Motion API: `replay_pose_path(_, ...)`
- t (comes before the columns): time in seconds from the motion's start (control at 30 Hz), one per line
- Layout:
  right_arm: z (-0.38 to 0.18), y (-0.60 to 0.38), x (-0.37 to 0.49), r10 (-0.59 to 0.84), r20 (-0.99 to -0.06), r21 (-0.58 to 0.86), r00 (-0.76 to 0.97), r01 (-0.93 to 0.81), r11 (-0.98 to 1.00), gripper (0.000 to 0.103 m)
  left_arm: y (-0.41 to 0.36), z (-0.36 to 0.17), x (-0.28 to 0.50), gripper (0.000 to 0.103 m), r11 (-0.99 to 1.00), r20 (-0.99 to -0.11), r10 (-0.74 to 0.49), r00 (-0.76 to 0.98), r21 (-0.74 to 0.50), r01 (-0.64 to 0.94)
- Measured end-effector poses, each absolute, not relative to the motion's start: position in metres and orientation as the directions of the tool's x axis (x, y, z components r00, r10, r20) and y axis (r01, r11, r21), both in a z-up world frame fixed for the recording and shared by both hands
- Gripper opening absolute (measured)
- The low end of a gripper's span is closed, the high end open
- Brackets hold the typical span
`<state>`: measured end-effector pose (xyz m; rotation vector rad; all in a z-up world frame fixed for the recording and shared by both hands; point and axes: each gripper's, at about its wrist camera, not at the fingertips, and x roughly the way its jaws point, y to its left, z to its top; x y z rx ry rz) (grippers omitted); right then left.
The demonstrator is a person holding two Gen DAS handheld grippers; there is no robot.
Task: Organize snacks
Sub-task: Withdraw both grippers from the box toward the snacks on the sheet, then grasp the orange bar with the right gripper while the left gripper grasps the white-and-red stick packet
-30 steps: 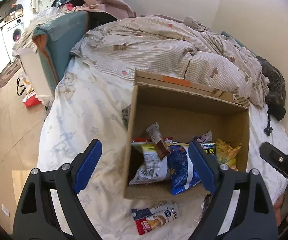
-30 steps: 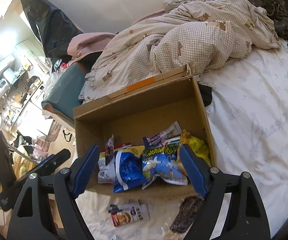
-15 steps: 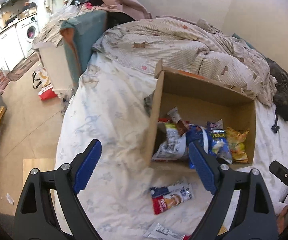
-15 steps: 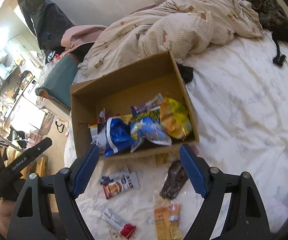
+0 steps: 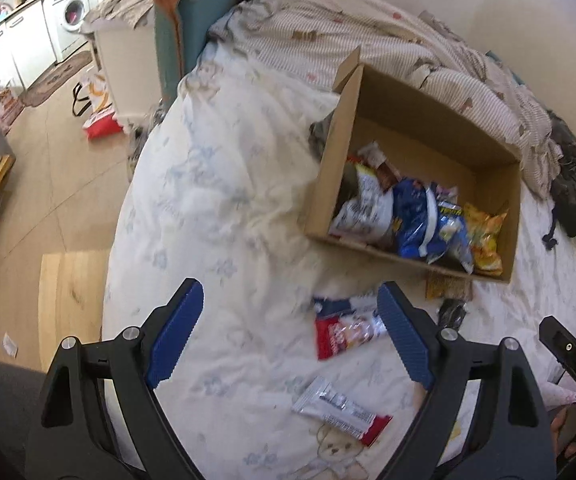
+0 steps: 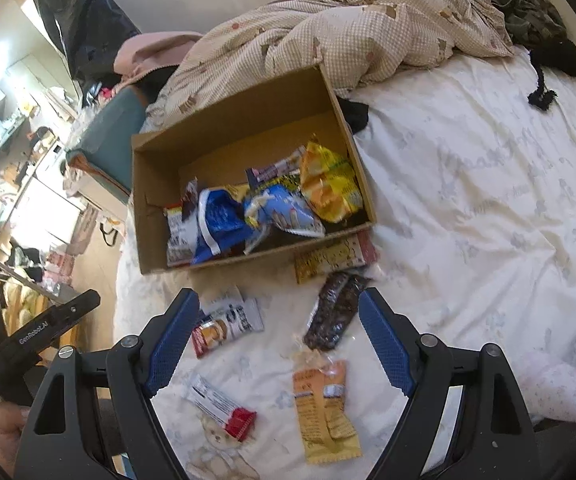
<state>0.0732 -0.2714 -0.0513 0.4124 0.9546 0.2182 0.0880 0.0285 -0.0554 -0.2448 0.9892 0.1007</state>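
Observation:
An open cardboard box point(image 6: 155, 184) point(image 5: 340, 160) stands on the bed and holds several snack bags, among them a blue one point(image 6: 219, 224) and a yellow one point(image 6: 328, 184). Loose snacks lie on the sheet in front of it: a red-and-white pack point(image 6: 227, 320) point(image 5: 348, 330), a silver-and-red bar point(image 6: 223, 406) point(image 5: 340, 410), a dark bar point(image 6: 334, 312), an orange packet point(image 6: 324, 408) and a yellow pack point(image 6: 328, 258) at the box's front wall. My left gripper point(image 5: 290, 330) and right gripper point(image 6: 275, 338) are both open and empty, held above the loose snacks.
A rumpled checked duvet point(image 6: 348, 32) lies behind the box. Dark clothes point(image 6: 528, 8) lie at the bed's far corner. The bed's left edge drops to a wooden floor point(image 5: 47, 168). A teal cushion point(image 5: 191, 20) and a washing machine point(image 5: 71, 16) are beyond.
Both grippers have pulled back from the box toward the bed's near side, bringing the loose snacks on the sheet into view. Both stayed open.

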Motion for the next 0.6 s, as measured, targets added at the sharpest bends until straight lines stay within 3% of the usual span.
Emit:
replay_pose_path(0.27, -0.089, -0.273, 0.072, 0.307, -0.854, 0.356, 0.421, 0.041, 0.934, 0.085, 0.032, -0.079, 0.08, 0.087, 0.961, -0.885, -0.016, 0.465, -0.142, -0.237)
replay_pose_path(0.47, -0.132, -0.262, 0.075, 0.329, -0.918, 0.35, 0.222, 0.063, 0.935, 0.084, 0.028, -0.089, 0.081, 0.087, 0.964, -0.904, -0.008, 0.428, -0.121, -0.237)
replay_pose_path(0.6, -0.161, -0.238, 0.079, 0.269, -0.959, 0.27, 0.091, 0.004, 0.963, 0.084, 0.022, -0.101, 0.083, 0.087, 0.968, -0.923, -0.018, 0.385, -0.112, -0.224)
